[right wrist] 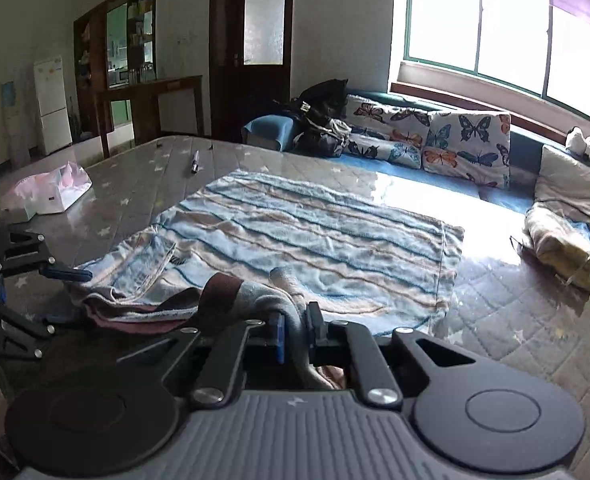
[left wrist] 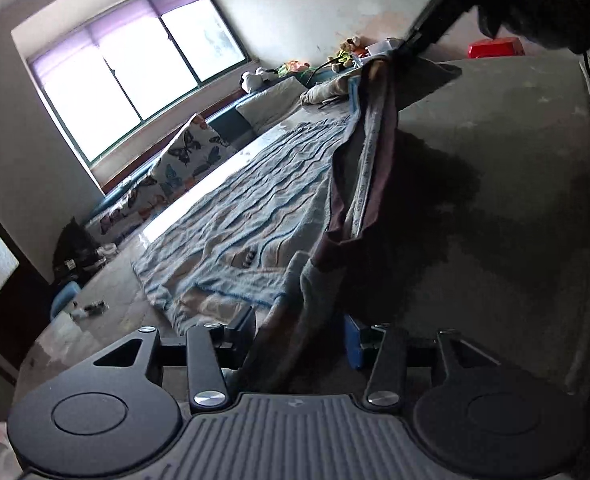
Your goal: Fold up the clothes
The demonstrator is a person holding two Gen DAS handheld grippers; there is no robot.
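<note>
A grey and maroon garment (left wrist: pixel 369 152) with a white printed band hangs in a long strip above the mattress. In the left wrist view its far end is pinched by my right gripper (left wrist: pixel 399 50) at the upper right. Its near end runs down between the fingers of my left gripper (left wrist: pixel 297 336), which stand wide apart and do not press on it. In the right wrist view my right gripper (right wrist: pixel 295 328) is shut on a bunched fold of the garment (right wrist: pixel 231 296). My left gripper (right wrist: pixel 61 300) is open at the far left beside the cloth's other end. A blue-striped towel (right wrist: pixel 315 232) lies spread flat behind.
The grey quilted mattress (right wrist: pixel 515 320) carries a pink-white bag (right wrist: pixel 51 194) at the left, a pen-like object (right wrist: pixel 194 162) and a folded beige cloth (right wrist: pixel 563 248) at the right. Butterfly pillows (right wrist: pixel 467 144) and a dark bag (right wrist: pixel 323 120) line the window side.
</note>
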